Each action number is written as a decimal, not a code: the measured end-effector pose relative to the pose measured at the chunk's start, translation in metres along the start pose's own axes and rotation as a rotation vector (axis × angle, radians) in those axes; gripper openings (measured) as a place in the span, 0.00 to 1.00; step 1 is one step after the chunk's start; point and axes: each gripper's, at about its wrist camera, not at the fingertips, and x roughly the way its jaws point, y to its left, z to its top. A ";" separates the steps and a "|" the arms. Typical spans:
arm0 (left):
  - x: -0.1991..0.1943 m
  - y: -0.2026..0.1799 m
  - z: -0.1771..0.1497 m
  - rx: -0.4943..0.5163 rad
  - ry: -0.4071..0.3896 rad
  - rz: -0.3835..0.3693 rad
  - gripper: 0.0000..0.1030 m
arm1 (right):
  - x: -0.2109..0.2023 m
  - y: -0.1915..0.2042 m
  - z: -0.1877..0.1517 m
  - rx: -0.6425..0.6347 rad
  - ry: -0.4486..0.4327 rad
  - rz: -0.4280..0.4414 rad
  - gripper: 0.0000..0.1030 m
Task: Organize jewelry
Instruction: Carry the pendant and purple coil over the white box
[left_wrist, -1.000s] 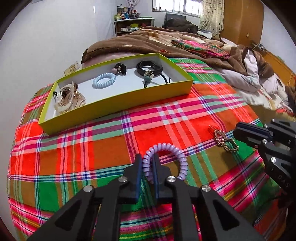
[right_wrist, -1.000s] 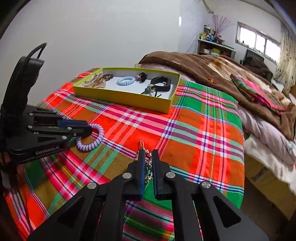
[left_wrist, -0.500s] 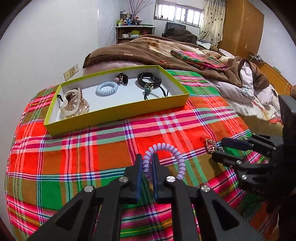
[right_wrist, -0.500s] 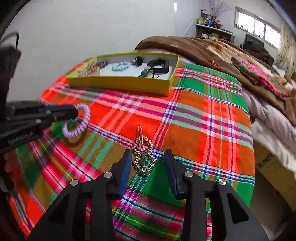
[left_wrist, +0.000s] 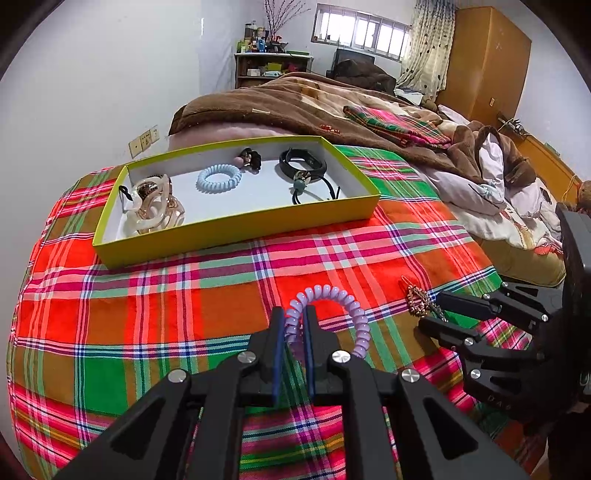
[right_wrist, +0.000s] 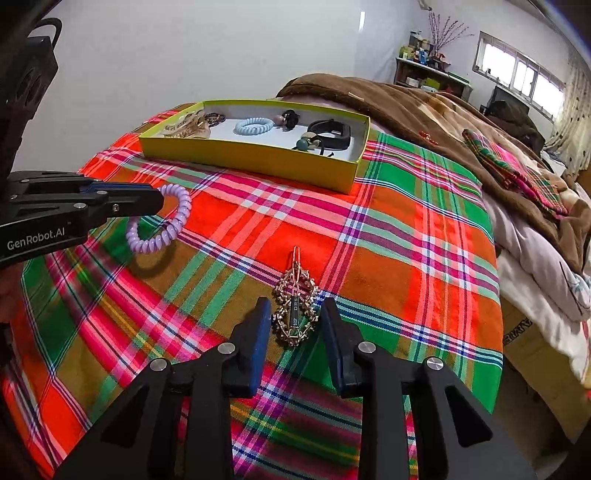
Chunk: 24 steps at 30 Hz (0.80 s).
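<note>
My left gripper (left_wrist: 294, 319) is shut on a purple spiral hair tie (left_wrist: 343, 300) and holds it above the plaid cloth; it also shows in the right wrist view (right_wrist: 162, 225). My right gripper (right_wrist: 295, 317) is open, its fingers either side of a gold rhinestone hair clip (right_wrist: 295, 301) lying on the cloth; the clip shows in the left wrist view (left_wrist: 417, 300). A yellow-green box (left_wrist: 236, 225) at the back holds a blue spiral tie (left_wrist: 218, 178), a black band (left_wrist: 303, 166), a beige chain clip (left_wrist: 153, 203) and a small dark clip (left_wrist: 249, 159).
The plaid cloth (right_wrist: 388, 236) covers a bed surface that drops off at the right edge. A brown blanket (left_wrist: 295, 107) and rumpled bedding (left_wrist: 498, 184) lie behind and right of the box. A white wall (left_wrist: 92, 92) stands at the left.
My right gripper has opened and let go of the gold clip, which now lies on the cloth between its fingers. My left gripper has lifted the purple tie and pulled back a little.
</note>
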 end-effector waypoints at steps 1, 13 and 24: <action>0.000 0.000 0.000 -0.002 0.000 -0.001 0.10 | -0.001 0.000 0.000 0.001 -0.002 -0.002 0.28; -0.010 0.002 0.003 -0.008 -0.019 -0.005 0.10 | -0.017 -0.001 0.004 0.024 -0.062 0.004 0.28; -0.029 0.004 0.016 -0.001 -0.064 0.007 0.10 | -0.036 0.002 0.020 0.023 -0.114 0.014 0.28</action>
